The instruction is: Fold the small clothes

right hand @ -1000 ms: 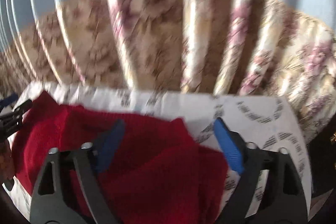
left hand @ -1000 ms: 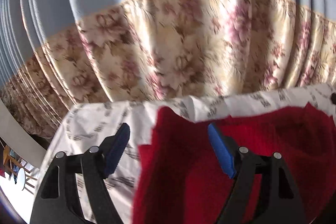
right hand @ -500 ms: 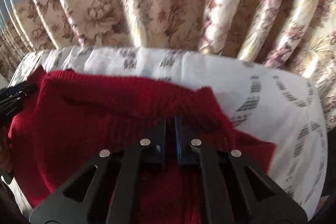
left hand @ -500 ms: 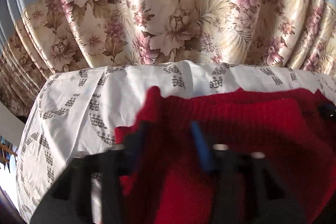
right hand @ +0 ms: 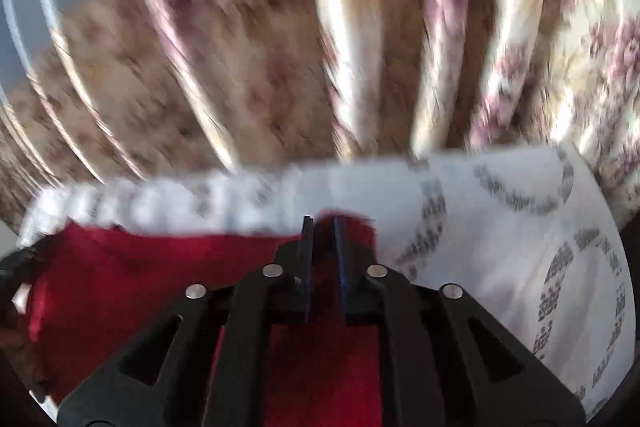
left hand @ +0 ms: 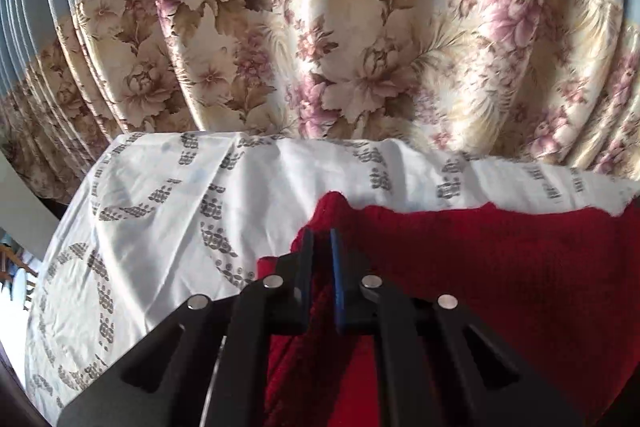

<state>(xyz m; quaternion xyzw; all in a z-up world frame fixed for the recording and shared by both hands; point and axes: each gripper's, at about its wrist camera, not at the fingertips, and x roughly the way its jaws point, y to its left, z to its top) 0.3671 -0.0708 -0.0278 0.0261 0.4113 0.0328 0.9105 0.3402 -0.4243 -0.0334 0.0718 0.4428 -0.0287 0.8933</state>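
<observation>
Both tongs had just closed on the knit. 1 second earlier each pair stood wide open above the red knit [left hand: 500, 267], with the fabric lying loose between the pads. The left tongs [left hand: 322, 251] now pinched a raised fold of the knit at its far-left corner, pads nearly together with red fabric filling the gap. The right tongs [right hand: 323, 239] clamped the far-right corner; their jaws had shut tight half a second earlier and had since eased slightly apart, with knit between the pads in both frames.

The knit lay on the white patterned sheet [left hand: 160, 219], spread from the left tongs toward the right tongs. The sheet extended outward beyond each corner. The floral curtain [left hand: 360, 47] hung directly beyond the far edge of the sheet.

Judgement: with 2 corners of the far edge gripped, the garment was ready to be lifted and drawn over for a fold. No fold was visible as completed.

Limits of view: the right wrist view was motion-blurred, so the knit edge there was indistinct. The near part of the knit was hidden below both tong bodies. The garment type, sleeves and neckline could not be made out. A dark object at the left rim of the right view was probably the left tongs, but this could not be confirmed.
</observation>
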